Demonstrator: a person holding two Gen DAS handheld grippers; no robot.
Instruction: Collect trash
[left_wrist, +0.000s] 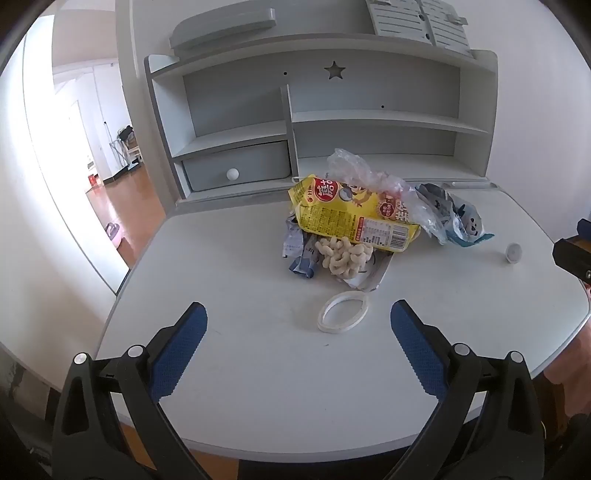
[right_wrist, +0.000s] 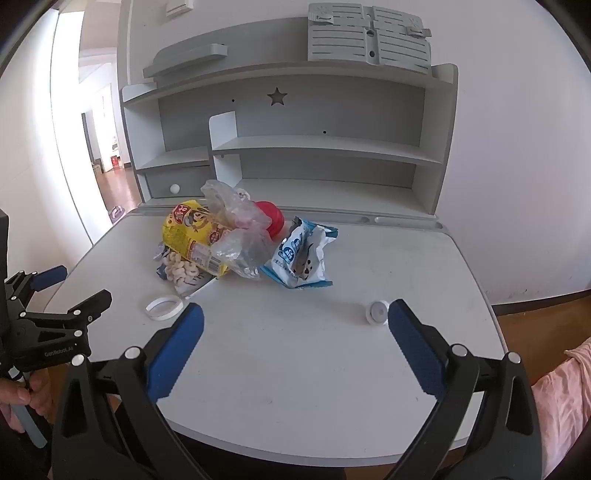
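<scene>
The trash sits in a heap in the middle of the surface (left_wrist: 229, 369). The left gripper (left_wrist: 297, 314) and right gripper (right_wrist: 295, 314) both have jaws wide apart, holding nothing. Grabbing the yellow bag (left_wrist: 347, 218) could spill the loose puffs (left_wrist: 343, 258). The small cap (right_wrist: 376, 312) could roll away.

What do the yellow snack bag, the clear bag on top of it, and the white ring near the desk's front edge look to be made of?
Yellow snack bag: glossy printed plastic film, judging by its sheen and creases.
Clear bag: thin see-through plastic, crumpled, with highlights.
White ring: probably smooth plastic or a tape roll; a thin, slightly glossy band, too small to settle.
</scene>
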